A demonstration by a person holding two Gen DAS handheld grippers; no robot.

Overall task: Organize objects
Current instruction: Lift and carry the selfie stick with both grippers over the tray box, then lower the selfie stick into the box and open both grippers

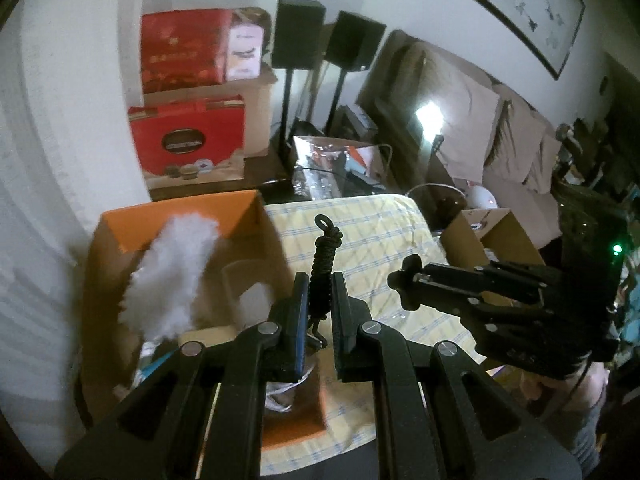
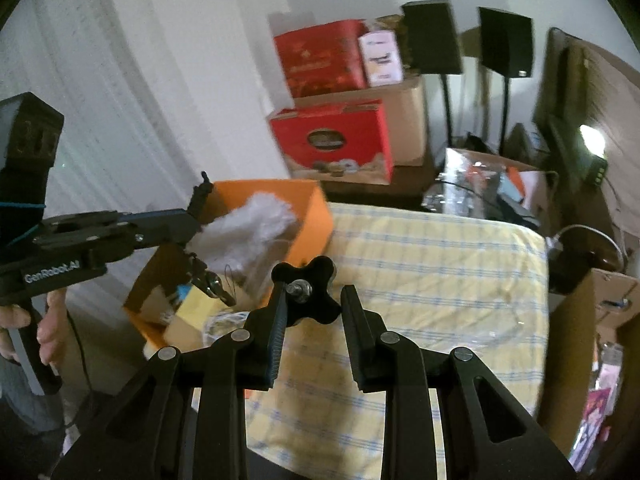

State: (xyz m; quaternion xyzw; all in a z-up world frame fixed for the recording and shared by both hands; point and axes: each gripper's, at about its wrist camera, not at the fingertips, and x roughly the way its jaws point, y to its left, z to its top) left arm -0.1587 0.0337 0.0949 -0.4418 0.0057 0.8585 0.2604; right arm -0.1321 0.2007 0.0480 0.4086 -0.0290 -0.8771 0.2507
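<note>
Left gripper (image 1: 320,300) clamps coiled black cord (image 1: 325,264) mid-bundle: light, limp, ends dangle. Right gripper (image 2: 314,304) pinches star knob (image 2: 306,294): rigid, light; its bolt shows between the fingers.

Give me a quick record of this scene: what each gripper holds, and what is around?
left gripper: shut on a coiled black cord
right gripper: shut on a black star knob
surface: yellow checked cloth
container: orange box at the cloth's edge, holding a white fluffy duster
background: red gift boxes, two black speakers
</note>
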